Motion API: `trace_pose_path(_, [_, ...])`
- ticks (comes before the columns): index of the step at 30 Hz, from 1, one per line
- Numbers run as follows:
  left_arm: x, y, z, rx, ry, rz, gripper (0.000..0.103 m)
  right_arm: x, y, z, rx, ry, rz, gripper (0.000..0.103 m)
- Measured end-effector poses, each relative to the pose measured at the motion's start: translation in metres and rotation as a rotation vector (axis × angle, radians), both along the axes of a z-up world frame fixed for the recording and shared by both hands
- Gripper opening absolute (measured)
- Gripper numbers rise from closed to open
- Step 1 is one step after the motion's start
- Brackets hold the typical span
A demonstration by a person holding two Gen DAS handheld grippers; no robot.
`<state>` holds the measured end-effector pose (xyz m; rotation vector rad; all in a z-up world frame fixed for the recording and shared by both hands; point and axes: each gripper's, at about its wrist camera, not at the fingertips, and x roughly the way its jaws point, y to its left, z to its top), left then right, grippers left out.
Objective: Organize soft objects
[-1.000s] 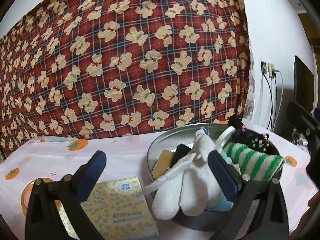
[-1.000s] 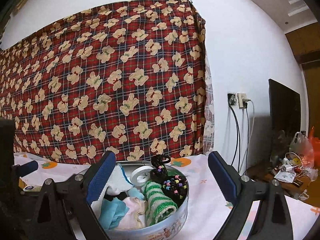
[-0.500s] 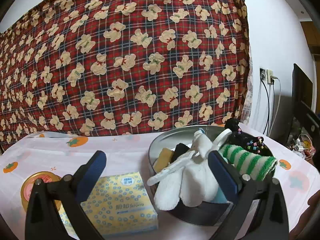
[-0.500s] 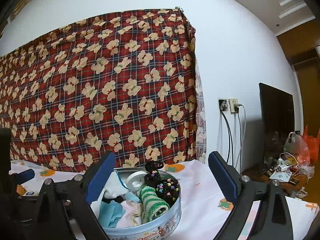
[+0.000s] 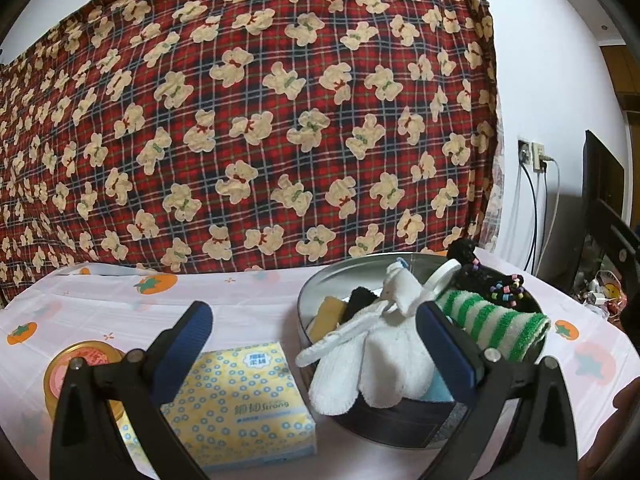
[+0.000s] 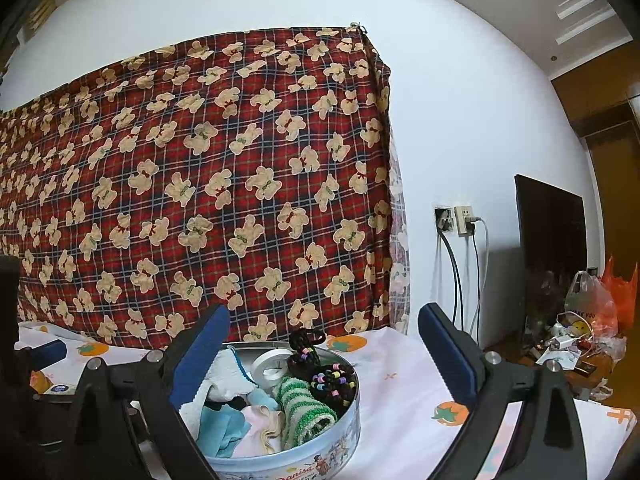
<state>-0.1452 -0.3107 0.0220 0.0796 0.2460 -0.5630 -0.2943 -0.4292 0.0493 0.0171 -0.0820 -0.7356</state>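
A round metal tin [image 5: 344, 276] [image 6: 320, 458] on the table holds soft things. A white glove [image 5: 380, 360] hangs over its near rim beside a green-and-white striped towel roll [image 5: 492, 324] [image 6: 302, 406], black beaded hair ties [image 5: 504, 292] [image 6: 332, 380], a tape roll [image 6: 272, 366] and pale blue and pink cloths [image 6: 224, 424]. My left gripper [image 5: 316, 336] stands open above the table, its right finger in front of the glove, nothing held. My right gripper [image 6: 324, 340] is open and raised over the tin, empty.
A yellow tissue pack [image 5: 244, 396] and a gold-rimmed round tin [image 5: 80, 372] lie left of the big tin on the persimmon-print tablecloth [image 5: 240, 292]. A red bear-print cloth [image 5: 240, 120] hangs behind. At the right are a wall socket [image 6: 460, 220], a dark screen [image 6: 552, 248] and bags.
Both grippers have risen and drawn back from the tin, so more of the wall shows. Both stay open and empty; the tin's contents have not moved.
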Motion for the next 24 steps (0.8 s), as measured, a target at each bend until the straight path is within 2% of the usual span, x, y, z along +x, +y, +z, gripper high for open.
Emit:
trace_pose_path(8, [-0.0078,0.0011,0.0029,-0.012,-0.014,-0.007,0.103,-0.0001,-0.0006,0.001,-0.002,-0.003,0.001,0.101])
trace_pose_path(12, [-0.0063,0.0003,0.0024,-0.025,0.01,-0.026,0.103,-0.0012,-0.0014,0.0033,-0.002,-0.003,-0.001,0.102])
trace_pose_path(24, [-0.0103,-0.0028,0.002,-0.026,0.008,-0.053,0.103,-0.0007,-0.0062,0.0022,0.015,0.008,-0.009,0.102])
